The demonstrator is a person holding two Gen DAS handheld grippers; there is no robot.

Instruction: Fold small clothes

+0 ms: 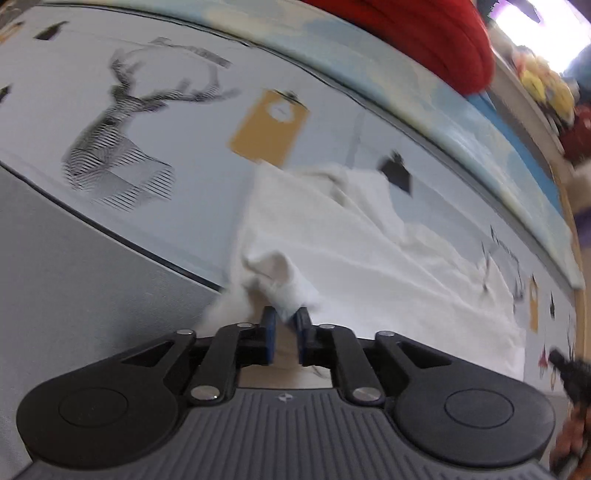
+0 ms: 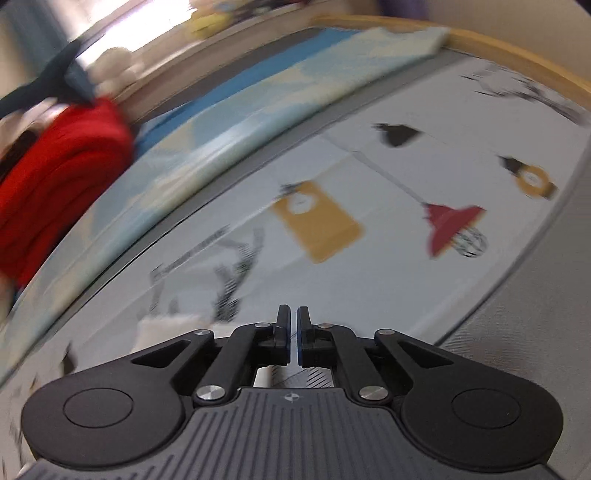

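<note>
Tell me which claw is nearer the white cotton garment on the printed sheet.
Left. The left claw is shut on the white cotton garment's corner; the right claw is shut, holding nothing, over printed sheet.

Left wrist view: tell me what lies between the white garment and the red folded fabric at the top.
In the left wrist view, between the white garment and the red fabric lie printed mat with a yellow tag print, then a light blue padded border.

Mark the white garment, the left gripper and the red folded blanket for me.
white garment (image 1: 332, 236): left wrist view, its rumpled middle.
left gripper (image 1: 285, 317): left wrist view, between fingertips, pinching a fold.
red folded blanket (image 2: 62, 162): right wrist view, its ribbed side.
</note>
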